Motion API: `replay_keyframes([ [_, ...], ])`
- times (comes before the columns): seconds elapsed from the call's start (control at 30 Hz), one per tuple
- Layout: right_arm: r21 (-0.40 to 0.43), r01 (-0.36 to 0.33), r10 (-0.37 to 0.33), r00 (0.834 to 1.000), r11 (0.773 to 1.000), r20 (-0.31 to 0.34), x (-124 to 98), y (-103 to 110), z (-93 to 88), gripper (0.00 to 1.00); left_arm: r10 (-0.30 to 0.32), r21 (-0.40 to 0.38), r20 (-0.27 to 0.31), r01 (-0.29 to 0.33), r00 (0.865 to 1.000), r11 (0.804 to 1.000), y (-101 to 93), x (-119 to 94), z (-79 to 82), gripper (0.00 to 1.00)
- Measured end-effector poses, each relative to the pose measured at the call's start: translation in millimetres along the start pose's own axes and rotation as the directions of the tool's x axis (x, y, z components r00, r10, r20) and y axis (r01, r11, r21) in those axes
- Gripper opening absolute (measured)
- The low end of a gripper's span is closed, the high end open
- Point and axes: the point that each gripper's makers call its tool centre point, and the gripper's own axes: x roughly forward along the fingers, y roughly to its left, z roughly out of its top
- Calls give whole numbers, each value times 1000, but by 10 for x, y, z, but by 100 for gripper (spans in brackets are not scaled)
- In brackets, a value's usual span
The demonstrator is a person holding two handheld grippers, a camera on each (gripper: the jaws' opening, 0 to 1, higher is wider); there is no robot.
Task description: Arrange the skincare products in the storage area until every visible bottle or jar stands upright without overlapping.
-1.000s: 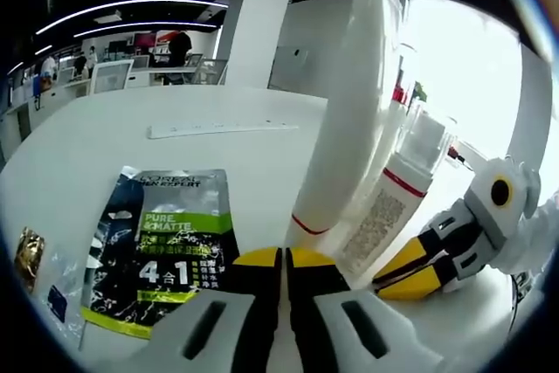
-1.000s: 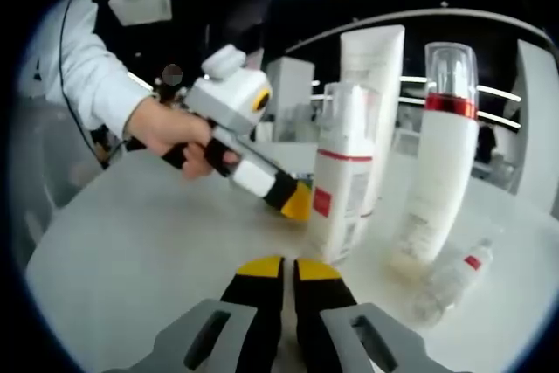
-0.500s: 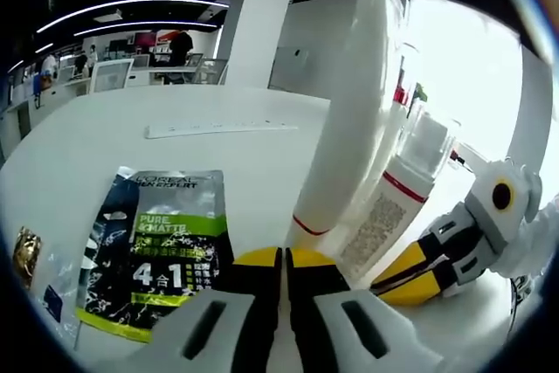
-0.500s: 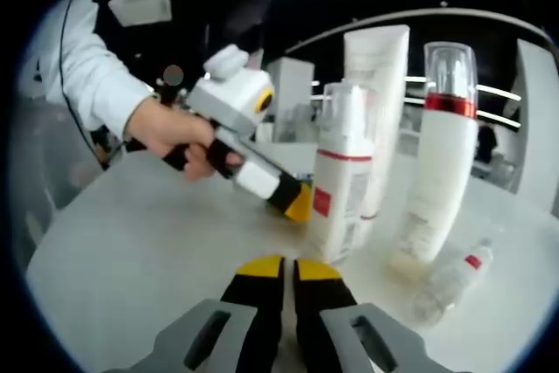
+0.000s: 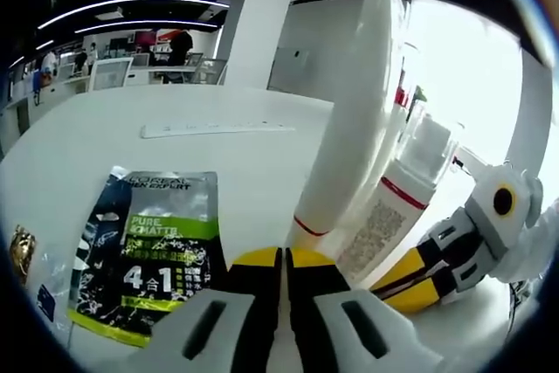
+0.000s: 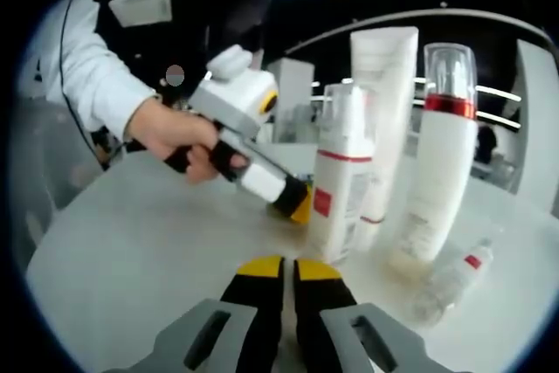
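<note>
Left gripper view: my left gripper (image 5: 281, 258) is clenched on nothing; one sachet (image 5: 148, 251) lies near-left, one tall tube (image 5: 348, 120) stands just ahead.

Right gripper view: my right gripper (image 6: 281, 266) is clenched, empty; three containers stand far-right, one small bottle (image 6: 450, 281) lies flat.

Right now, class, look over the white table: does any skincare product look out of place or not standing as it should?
Yes. In the right gripper view, a small clear bottle with a red label lies on its side on the table, beside the upright red-collared bottle. The tall tube and pump bottle stand upright. In the left gripper view, a sachet lies flat.
</note>
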Motion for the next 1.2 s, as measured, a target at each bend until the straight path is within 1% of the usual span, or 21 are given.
replay_keyframes([
  [0.2, 3, -1, 1, 1000, 1000, 1, -3, -1, -2, 0, -4, 3, -2, 4, 1000, 1000, -19, 10, 2, 0],
  [0.4, 10, -1, 1, 1000, 1000, 2, -5, -8, -4, 0, -9, 2, 0, 9, 1000, 1000, 6, 24, 11, 0],
  [0.6, 11, 1, -1, 1000, 1000, 1, -8, -17, -5, 0, -14, -9, -4, 14, 1000, 1000, -42, 9, 3, 0],
  [0.63, 24, 3, -3, 1000, 1000, -3, -10, -26, -10, 0, -20, -9, -9, 20, 1000, 1000, -66, -2, -7, 0],
  [0.67, 45, 10, -9, 1000, 999, -3, -16, -46, -3, 0, -21, -8, -11, 21, 1000, 1000, -70, -4, -9, 0],
  [0.77, 26, 22, -21, 1000, 999, -23, -29, -64, -23, 0, -21, 21, -24, 22, 999, 1000, -87, -40, -26, 0],
  [0.93, 51, 40, -38, 998, 998, -44, -117, -39, -1, 0, -6, 47, -22, 7, 1000, 999, -67, -105, 45, 0],
  [1.0, 62, 56, -53, 997, 997, -54, -152, -49, 14, 0, -6, 62, -26, 7, 1000, 998, -88, -143, 34, 0],
  [1.1, 102, 83, -77, 995, 991, -66, -196, -75, 39, 1, -4, 71, -32, 6, 999, 997, -137, -178, 35, 0],
  [1.17, 119, 102, -94, 993, 988, -69, -222, -96, 54, 2, 9, 82, -36, -6, 999, 997, -169, -238, 25, 1],
  [1.2, 143, 115, -105, 991, 983, -77, -246, -105, 58, 2, 12, 86, -38, -9, 999, 996, -181, -254, 25, 1],
])
